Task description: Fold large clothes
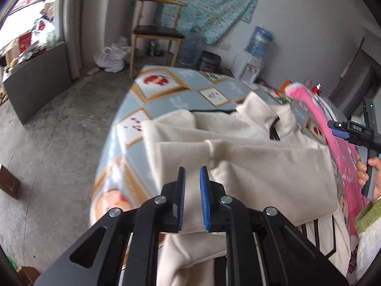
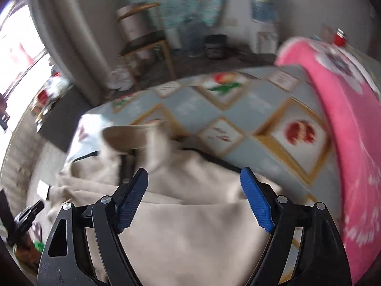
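Lying across the table [image 1: 166, 100], the cream garment [image 1: 250, 166] is bunched and partly folded, with dark trim lines near its collar and black stripes at the lower right edge in the left wrist view. A small white tag sits on its upper layer. The table carries a blue-grey cloth printed with framed pictures. A pink towel [image 2: 352, 131] lies along the garment's right side.

Left gripper [image 1: 192, 197]: the blue-padded fingers [image 1: 204, 195] stand close together with a fold of cream fabric pinched between them; the cloth drapes below and past the tips.

Right gripper [image 2: 194, 197]: its fingers [image 2: 256, 202] are spread wide and grasp nothing. The garment lies beneath and between them in the right wrist view, its raised collar part just beyond the left fingertip. Contact with the cloth cannot be determined; the frame is blurred.
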Action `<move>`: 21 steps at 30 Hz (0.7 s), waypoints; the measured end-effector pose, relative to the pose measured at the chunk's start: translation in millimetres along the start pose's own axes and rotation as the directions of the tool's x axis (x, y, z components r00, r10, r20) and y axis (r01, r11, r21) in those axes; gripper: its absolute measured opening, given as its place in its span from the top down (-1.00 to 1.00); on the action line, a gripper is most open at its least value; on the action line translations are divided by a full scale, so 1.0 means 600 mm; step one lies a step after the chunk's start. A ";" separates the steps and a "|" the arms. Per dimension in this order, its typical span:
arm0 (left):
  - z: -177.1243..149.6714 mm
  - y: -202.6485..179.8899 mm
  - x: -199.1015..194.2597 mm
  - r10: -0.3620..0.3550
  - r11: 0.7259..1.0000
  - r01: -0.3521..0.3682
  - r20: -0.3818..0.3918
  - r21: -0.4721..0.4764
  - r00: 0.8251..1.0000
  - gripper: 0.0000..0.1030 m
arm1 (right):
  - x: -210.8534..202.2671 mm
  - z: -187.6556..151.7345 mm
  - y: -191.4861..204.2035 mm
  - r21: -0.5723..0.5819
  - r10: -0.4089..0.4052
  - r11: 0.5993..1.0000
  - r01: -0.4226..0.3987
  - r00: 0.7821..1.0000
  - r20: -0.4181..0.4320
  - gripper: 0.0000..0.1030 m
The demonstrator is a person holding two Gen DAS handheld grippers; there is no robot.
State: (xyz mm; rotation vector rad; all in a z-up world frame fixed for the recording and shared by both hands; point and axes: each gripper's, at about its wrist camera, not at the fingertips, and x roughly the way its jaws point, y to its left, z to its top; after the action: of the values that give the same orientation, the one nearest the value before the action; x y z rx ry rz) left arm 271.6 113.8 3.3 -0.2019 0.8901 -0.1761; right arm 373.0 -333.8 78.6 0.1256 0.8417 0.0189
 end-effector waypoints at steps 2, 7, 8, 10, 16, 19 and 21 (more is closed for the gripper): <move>-0.006 -0.018 0.024 0.015 0.999 -0.014 -0.042 0.031 0.999 0.77 | 0.025 -0.013 -0.076 0.102 -0.049 0.993 0.054 0.998 -0.047 -0.21; -0.033 -0.028 0.042 0.057 0.997 -0.051 -0.095 0.065 0.994 0.77 | 0.078 -0.048 -0.132 0.185 0.056 0.982 -0.036 0.993 -0.101 0.89; -0.037 -0.027 0.041 0.061 0.996 -0.055 -0.100 0.066 0.993 0.77 | 0.074 -0.048 -0.127 0.165 0.053 0.986 -0.040 0.996 -0.074 0.90; -0.041 -0.024 0.038 0.072 0.996 -0.065 -0.105 0.068 0.992 0.77 | 0.061 -0.043 -0.122 0.134 0.025 0.991 -0.022 1.000 -0.015 0.91; -0.046 -0.024 0.041 0.093 0.993 -0.083 -0.116 0.085 0.989 0.77 | 0.086 -0.059 -0.129 0.095 -0.062 0.993 0.065 0.997 -0.041 0.87; -0.041 -0.029 0.033 0.093 0.992 -0.083 -0.104 0.093 0.990 0.77 | 0.057 -0.060 -0.139 0.122 -0.073 0.990 0.075 0.997 -0.014 0.56; -0.034 -0.035 0.023 0.087 0.992 -0.078 -0.083 0.101 0.993 0.77 | 0.025 -0.063 -0.139 0.126 -0.099 0.987 0.095 0.995 0.026 0.24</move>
State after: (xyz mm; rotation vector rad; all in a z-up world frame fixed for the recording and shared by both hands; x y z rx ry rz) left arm 262.6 88.3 -14.5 -0.0665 0.9728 -0.1517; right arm 351.8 -411.4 32.8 0.2018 0.8155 -0.1274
